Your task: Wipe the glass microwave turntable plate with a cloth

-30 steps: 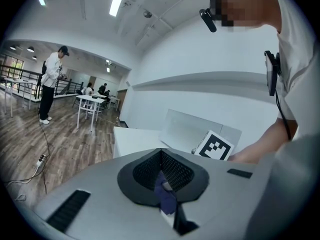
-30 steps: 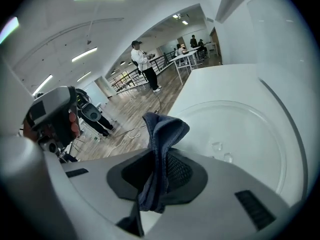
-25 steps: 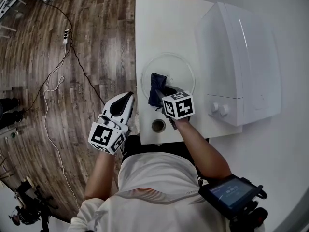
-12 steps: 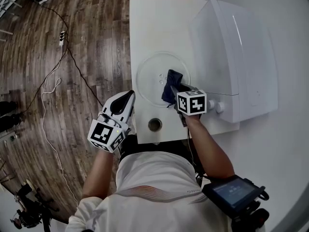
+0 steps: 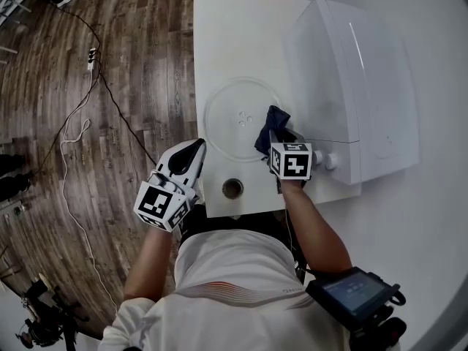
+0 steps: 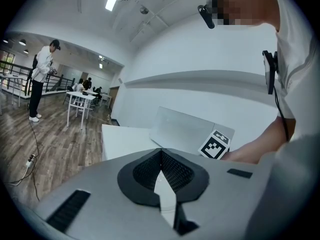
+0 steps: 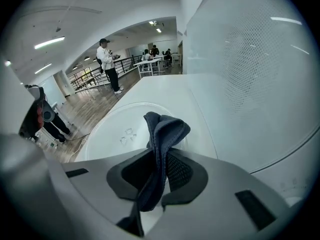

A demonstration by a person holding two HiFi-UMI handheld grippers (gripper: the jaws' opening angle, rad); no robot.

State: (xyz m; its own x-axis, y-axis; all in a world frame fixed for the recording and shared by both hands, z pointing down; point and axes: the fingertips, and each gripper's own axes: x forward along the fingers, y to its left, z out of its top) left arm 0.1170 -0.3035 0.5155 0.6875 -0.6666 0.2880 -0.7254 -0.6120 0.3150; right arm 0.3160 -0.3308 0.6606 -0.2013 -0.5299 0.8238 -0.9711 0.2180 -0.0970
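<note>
The clear glass turntable plate [image 5: 238, 119] lies flat on the white table [image 5: 219, 35], in front of the microwave [image 5: 358, 86]. My right gripper [image 5: 273, 139] is shut on a dark blue cloth [image 5: 275, 123], which rests at the plate's right rim, close to the microwave door. In the right gripper view the cloth [image 7: 161, 131] stands folded between the jaws, with the plate [image 7: 120, 134] spread out behind it. My left gripper [image 5: 196, 151] hangs beside the table's left edge, over the floor. Seen in the left gripper view, that gripper [image 6: 161, 158] is shut with nothing in it.
A small round ring-shaped part [image 5: 232, 189] sits on the table near the front edge, below the plate. The microwave [image 7: 250, 74] fills the right side. Cables [image 5: 80, 130] trail over the wooden floor at the left. People stand far off [image 7: 107, 64].
My right gripper has carried the cloth rightward across the plate, from its left-centre to its right rim by the microwave. The left gripper has stayed put.
</note>
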